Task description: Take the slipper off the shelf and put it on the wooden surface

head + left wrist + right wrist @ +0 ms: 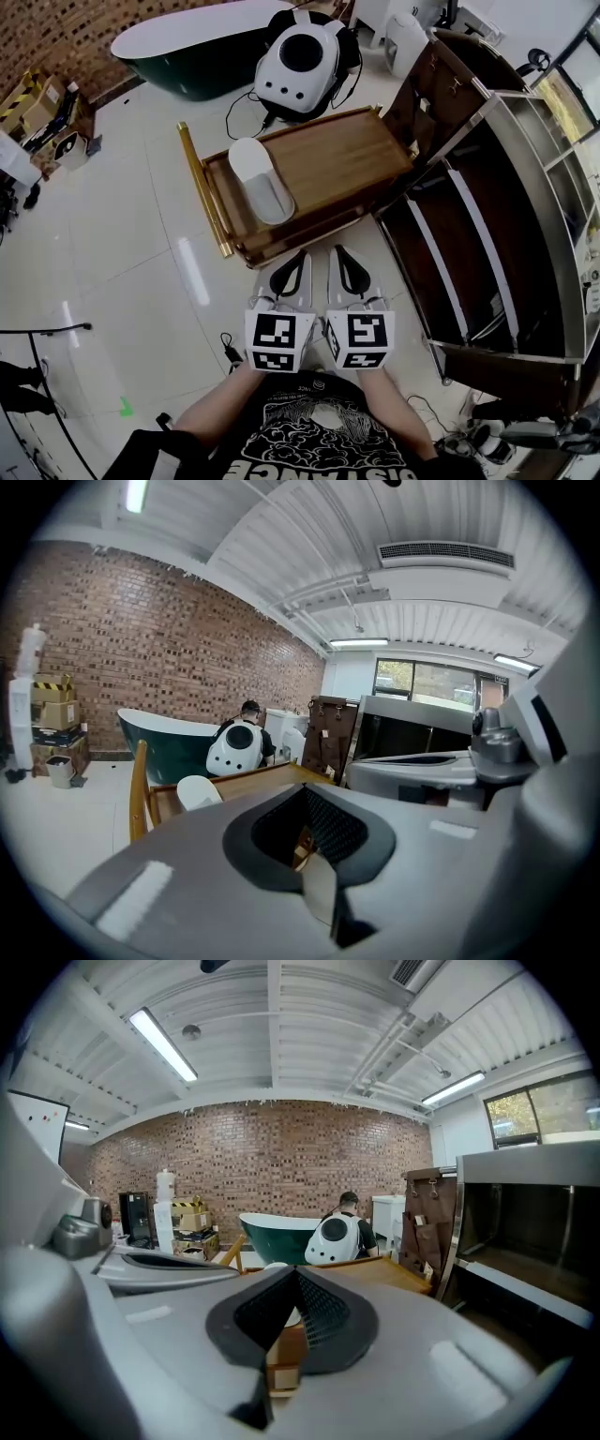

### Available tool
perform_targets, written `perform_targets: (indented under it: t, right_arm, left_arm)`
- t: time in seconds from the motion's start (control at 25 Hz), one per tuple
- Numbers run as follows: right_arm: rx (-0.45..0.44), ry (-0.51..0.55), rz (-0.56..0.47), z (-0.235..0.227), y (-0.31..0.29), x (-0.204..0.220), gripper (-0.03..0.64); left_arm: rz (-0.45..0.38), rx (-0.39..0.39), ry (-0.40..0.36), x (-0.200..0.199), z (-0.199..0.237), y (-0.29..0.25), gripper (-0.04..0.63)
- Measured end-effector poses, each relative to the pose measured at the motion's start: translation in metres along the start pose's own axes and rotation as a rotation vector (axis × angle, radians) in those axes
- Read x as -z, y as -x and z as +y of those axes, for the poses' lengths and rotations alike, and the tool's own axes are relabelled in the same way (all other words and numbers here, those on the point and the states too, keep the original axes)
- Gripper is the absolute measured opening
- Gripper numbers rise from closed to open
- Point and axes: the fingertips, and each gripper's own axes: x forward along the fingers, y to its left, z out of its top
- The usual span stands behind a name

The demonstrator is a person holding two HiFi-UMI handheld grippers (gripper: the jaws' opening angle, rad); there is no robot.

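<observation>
Our left tongs (pixel 302 257) and right tongs (pixel 336 255) are both closed, empty; a careless forward swing could knock the white slipper (pixel 261 180) off the wooden tabletop (pixel 347 155).

White slipper (pixel 261 180) lies flat on left half of wooden surface (pixel 330 155), near its gold-railed edge, long axis running far to near. Shelf (pixel 525 159): dark panels, metal frame, open compartments, just right of wooden surface.
</observation>
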Motion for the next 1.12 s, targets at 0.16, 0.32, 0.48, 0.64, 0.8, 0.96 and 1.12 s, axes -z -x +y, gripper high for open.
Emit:
perform_targets:
  t: [0.16, 0.32, 0.48, 0.64, 0.8, 0.96, 1.12]
  right_arm:
    - [-0.030, -0.012, -0.040, -0.007, 0.026, 0.008, 0.000]
    - [-0.064, -0.012, -0.062, -0.010, 0.055, 0.018, 0.000]
    - [-0.080, -0.015, -0.094, -0.013, 0.085, 0.020, 0.000]
    - [-0.089, -0.023, -0.119, -0.016, 0.115, 0.028, 0.000]
    - [-0.092, -0.030, -0.129, -0.021, 0.141, 0.037, 0.000]
    - [-0.091, -0.037, -0.135, -0.025, 0.161, 0.043, 0.000]
    - [-0.107, -0.029, -0.143, -0.021, 0.176, 0.048, 0.000]
  left_arm:
    - [-0.019, -0.018, -0.026, 0.008, -0.027, 0.009, 0.006]
    - [-0.038, -0.050, -0.034, 0.014, -0.050, 0.026, 0.006]
    - [-0.049, -0.075, -0.049, 0.018, -0.070, 0.046, 0.006]
    - [-0.048, -0.088, -0.070, 0.027, -0.091, 0.065, 0.006]
    - [-0.054, -0.092, -0.084, 0.035, -0.112, 0.079, 0.006]
    - [-0.057, -0.087, -0.087, 0.042, -0.131, 0.091, 0.006]
    - [-0.057, -0.092, -0.103, 0.048, -0.142, 0.103, 0.006]
